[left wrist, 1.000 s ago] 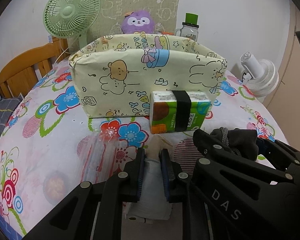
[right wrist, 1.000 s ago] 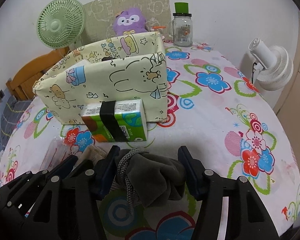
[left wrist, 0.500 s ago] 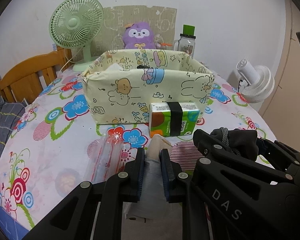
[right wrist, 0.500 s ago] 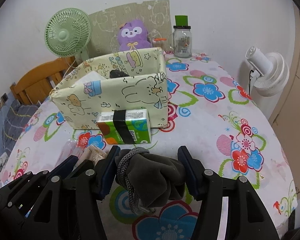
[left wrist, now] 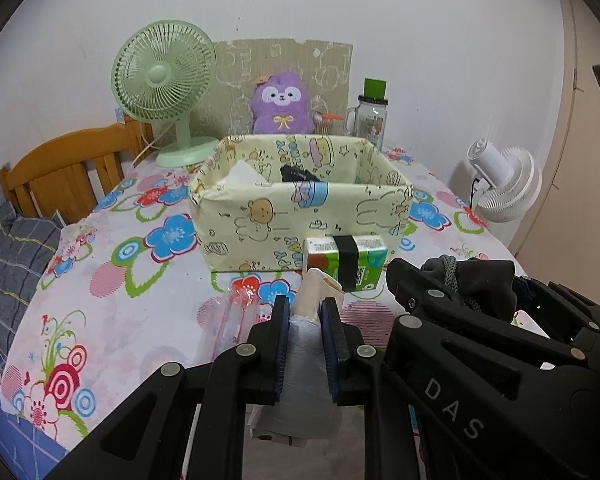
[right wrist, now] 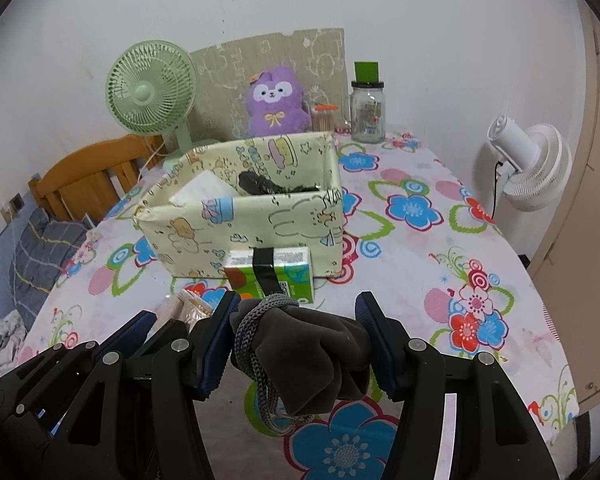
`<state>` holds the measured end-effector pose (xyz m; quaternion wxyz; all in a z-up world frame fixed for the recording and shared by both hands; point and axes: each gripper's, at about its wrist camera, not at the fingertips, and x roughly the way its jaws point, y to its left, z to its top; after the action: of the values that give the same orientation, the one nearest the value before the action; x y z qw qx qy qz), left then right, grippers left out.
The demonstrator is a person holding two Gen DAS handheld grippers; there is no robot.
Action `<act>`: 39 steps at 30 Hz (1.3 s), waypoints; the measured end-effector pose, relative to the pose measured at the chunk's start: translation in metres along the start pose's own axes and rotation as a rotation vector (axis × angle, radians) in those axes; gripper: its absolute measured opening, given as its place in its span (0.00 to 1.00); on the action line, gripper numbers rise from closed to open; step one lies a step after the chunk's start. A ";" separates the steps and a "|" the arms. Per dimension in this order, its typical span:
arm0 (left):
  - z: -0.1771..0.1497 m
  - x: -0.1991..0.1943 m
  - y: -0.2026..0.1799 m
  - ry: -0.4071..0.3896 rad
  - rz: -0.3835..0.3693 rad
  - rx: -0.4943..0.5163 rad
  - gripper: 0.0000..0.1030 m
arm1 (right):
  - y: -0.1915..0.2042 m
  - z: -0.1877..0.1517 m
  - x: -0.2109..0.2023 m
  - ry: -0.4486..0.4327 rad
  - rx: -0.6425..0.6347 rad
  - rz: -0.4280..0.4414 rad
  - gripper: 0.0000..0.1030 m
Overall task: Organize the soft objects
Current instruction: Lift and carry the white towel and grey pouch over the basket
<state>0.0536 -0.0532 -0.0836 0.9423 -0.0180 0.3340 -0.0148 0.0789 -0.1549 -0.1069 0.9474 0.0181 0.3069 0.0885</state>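
Left gripper [left wrist: 305, 312], low centre of its frame, is pinched tight on a pale cloth bundle [left wrist: 300, 360]; the bundle's lower end is cut off behind the black frame. Right gripper [right wrist: 298, 322], low centre of its own view, clamps a dark grey drawstring pouch [right wrist: 312, 356], whose underside hangs out of sight. Beyond both, mid-frame, stands a green tissue pack [right wrist: 270, 274] touching the front wall of the cartoon-print box [right wrist: 244, 220]. Inside the box, something white and something black show only in part. A clear plastic item [left wrist: 236, 316] at lower centre-left is hard to identify.

Clamped grey pouch [right wrist: 312, 344], beige bundle [left wrist: 306, 344]
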 end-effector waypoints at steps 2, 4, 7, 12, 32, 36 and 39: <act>0.002 -0.004 0.000 -0.010 0.002 0.002 0.14 | 0.002 0.002 -0.005 -0.011 0.000 0.001 0.61; 0.003 -0.009 0.000 -0.019 0.002 0.003 0.14 | 0.003 0.005 -0.009 -0.020 0.000 0.003 0.61; 0.007 -0.015 0.001 -0.031 0.003 0.005 0.14 | 0.004 0.008 -0.015 -0.032 -0.002 0.003 0.61; 0.013 -0.024 0.002 -0.048 0.004 0.009 0.14 | 0.006 0.013 -0.025 -0.049 -0.004 0.004 0.61; 0.043 -0.037 0.006 -0.085 -0.009 0.027 0.14 | 0.013 0.043 -0.040 -0.084 0.007 -0.009 0.61; 0.050 -0.034 0.007 -0.085 -0.017 0.030 0.14 | 0.013 0.049 -0.037 -0.085 0.012 -0.007 0.61; 0.056 -0.031 0.008 -0.090 -0.014 0.038 0.14 | 0.014 0.055 -0.034 -0.084 0.011 0.001 0.61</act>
<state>0.0647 -0.0428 -0.0214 0.9564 -0.0028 0.2908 -0.0269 0.0820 -0.1463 -0.0418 0.9594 0.0272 0.2673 0.0863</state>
